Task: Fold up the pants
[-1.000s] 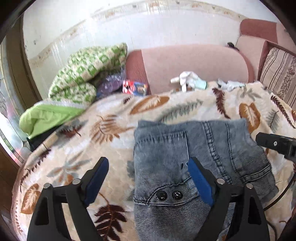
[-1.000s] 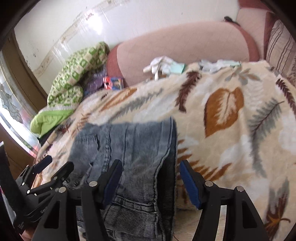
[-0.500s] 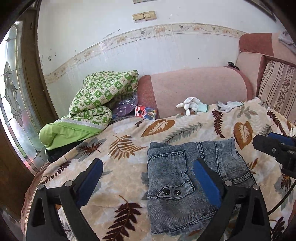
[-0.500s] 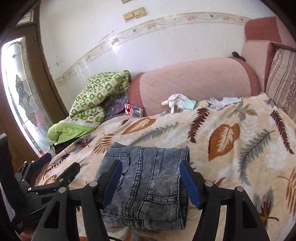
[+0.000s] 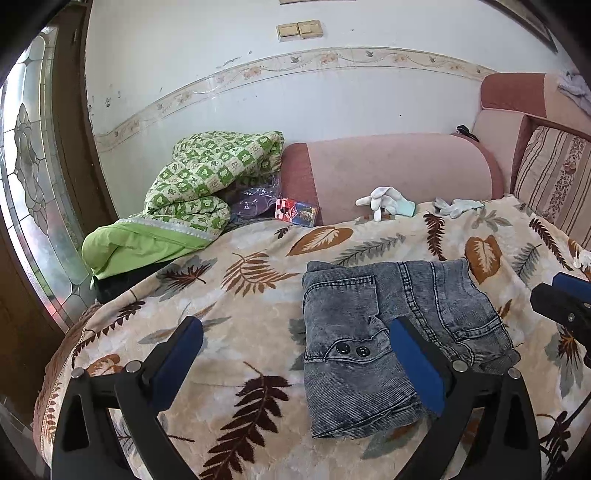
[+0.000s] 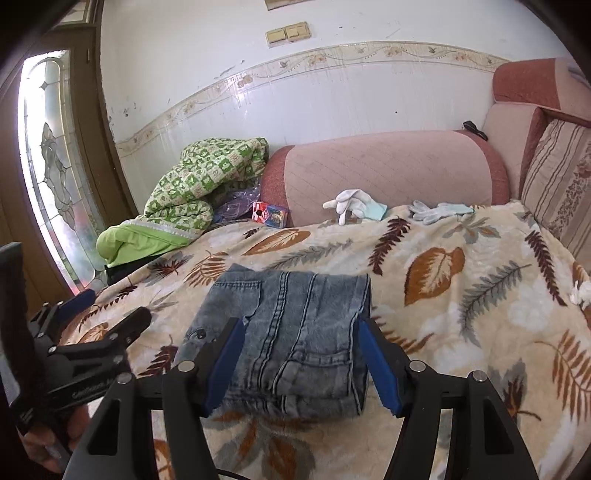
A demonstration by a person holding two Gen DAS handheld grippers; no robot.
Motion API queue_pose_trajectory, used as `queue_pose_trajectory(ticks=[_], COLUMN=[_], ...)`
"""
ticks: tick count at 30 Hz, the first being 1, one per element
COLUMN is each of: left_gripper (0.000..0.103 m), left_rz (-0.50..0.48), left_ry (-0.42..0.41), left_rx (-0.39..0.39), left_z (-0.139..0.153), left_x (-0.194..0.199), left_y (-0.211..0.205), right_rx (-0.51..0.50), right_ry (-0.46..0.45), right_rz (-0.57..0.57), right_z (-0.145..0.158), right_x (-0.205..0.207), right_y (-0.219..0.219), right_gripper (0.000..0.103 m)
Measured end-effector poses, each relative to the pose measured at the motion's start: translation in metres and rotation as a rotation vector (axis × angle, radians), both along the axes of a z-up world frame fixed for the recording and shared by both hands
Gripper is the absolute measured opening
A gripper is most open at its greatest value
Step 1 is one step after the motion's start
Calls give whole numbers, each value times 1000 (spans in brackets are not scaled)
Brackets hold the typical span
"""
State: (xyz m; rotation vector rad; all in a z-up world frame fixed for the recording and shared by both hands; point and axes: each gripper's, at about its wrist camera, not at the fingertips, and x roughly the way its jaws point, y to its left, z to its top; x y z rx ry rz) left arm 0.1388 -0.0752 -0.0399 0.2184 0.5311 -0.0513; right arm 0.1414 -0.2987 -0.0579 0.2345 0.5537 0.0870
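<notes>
Leaf-patterned blanket [image 5: 258, 306] in cream, brown and grey covers a sofa seat, which serves as the folding surface in a white-walled room.

Nearest the viewer, two handheld grippers hover above the seat's front edge, both aimed down at the work. The left gripper [image 5: 295, 365] stands wide apart, its jaws having just been opening, with nothing pressed between its blue pads; one finger overlaps the pants only in line of sight. The right gripper [image 6: 301, 363] is also released: the bundle shows between its jaws, but the pads appear clear of the cloth. Both seem to be held off the fabric because the fold looks finished.

One pair of grey washed-denim pants [image 6: 291, 332] lies near the front edge of the seat, about midway along it, folded into a compact rectangle. A pocket flap with two dark snap buttons [image 5: 351, 349] faces up, and the thick folded edge lies on the side toward the striped cushion.

Farther back, along the seat's rear edge, rest two white work gloves [image 5: 388, 201], apart from each other, and one small colourful box [image 5: 297, 211], likely just set aside. In the rear left corner one green checked quilt [image 5: 207, 188] is heaped, with a purple plastic bag [image 5: 255, 201] tucked beside it.

Behind stands one pink sofa back cushion [image 5: 399, 170], with one striped cushion [image 5: 557, 177] at the right end. On the wall sit two light switches [image 5: 300, 29].
</notes>
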Motion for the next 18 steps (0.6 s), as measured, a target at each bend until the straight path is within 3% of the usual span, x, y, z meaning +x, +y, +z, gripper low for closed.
queue_pose_trajectory(ticks=[10, 18], left_gripper=[101, 101], left_rz=[-5, 58], left_ry=[-28, -26], left_rx=[50, 17], left_z=[0, 3], left_x=[-3, -1], left_y=[-8, 3], right_rx=[-113, -129], right_ry=[-103, -118], right_rz=[38, 22], right_z=[10, 11], right_x=[-10, -10], right_y=[22, 23], right_gripper=[68, 68])
